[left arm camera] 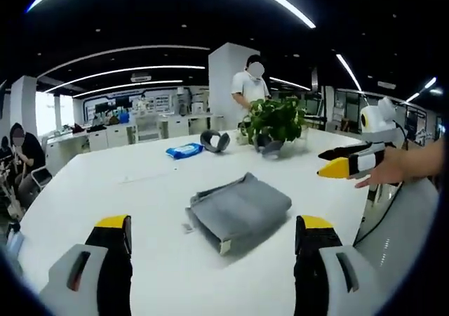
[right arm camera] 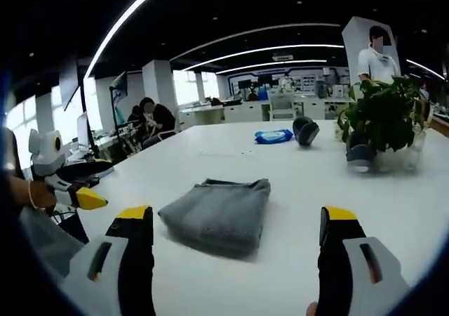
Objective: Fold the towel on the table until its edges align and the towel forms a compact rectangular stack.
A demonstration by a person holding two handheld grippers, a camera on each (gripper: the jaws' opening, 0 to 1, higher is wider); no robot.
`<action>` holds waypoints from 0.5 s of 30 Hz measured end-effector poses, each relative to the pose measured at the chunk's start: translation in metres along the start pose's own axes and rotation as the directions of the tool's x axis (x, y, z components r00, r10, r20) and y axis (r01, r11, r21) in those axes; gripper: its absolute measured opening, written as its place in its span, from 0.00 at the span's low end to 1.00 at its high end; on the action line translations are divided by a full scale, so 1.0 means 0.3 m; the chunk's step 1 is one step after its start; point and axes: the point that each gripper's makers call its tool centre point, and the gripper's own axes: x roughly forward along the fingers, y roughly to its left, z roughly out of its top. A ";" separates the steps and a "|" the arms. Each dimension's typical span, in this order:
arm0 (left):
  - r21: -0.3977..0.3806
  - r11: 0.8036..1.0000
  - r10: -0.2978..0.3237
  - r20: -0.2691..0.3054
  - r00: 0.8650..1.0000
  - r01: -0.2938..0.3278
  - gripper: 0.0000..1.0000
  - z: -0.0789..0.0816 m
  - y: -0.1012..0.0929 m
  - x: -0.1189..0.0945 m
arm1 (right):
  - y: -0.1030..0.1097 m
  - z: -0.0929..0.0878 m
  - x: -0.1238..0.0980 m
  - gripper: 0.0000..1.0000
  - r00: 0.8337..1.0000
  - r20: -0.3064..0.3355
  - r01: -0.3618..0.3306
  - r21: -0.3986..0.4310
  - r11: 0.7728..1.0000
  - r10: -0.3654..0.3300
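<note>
Grey towel (left arm camera: pixel 238 212) folded into neat stack mid table (left arm camera: pixel 140 189). Left gripper (left arm camera: pixel 214 242) wide open, empty. Right gripper (right arm camera: pixel 238 235) same, nothing held. Plant (left arm camera: pixel 273 123) far side.

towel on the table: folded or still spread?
Folded. The grey towel lies on the white table as a compact rectangular stack, layered edges showing at one end; both grippers hang open, apart from it.
</note>
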 end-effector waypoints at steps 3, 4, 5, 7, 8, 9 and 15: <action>0.018 1.000 0.002 0.008 1.000 -0.002 1.00 0.006 -0.001 -0.004 | 0.007 -0.018 0.008 0.99 1.000 -0.024 -0.007 -0.026 1.000 0.006; 0.019 1.000 0.001 0.011 1.000 -0.001 1.00 0.008 -0.002 -0.004 | 0.008 -0.023 0.009 0.99 0.999 -0.032 -0.010 -0.026 1.000 0.010; 0.020 1.000 0.000 0.010 1.000 -0.001 1.00 0.008 -0.002 -0.004 | 0.009 -0.023 0.009 0.99 0.999 -0.032 -0.011 -0.028 1.000 0.011; 0.032 0.999 0.004 0.003 1.000 -0.004 1.00 0.004 -0.002 -0.004 | 0.015 -0.016 0.005 0.99 1.000 -0.025 -0.012 -0.043 0.999 0.011; 0.036 0.999 0.005 0.001 1.000 -0.005 1.00 0.003 -0.001 -0.004 | 0.014 -0.016 0.005 0.99 1.000 -0.025 -0.013 -0.047 0.999 0.012; 0.036 0.999 0.004 -0.001 1.000 -0.004 1.00 0.002 -0.002 -0.004 | 0.014 -0.018 0.006 0.99 1.000 -0.028 -0.014 -0.047 0.999 0.013; 0.037 0.999 0.001 -0.009 1.000 0.000 1.00 -0.005 -0.004 -0.003 | 0.011 -0.023 0.008 0.99 0.999 -0.032 -0.016 -0.043 0.999 0.014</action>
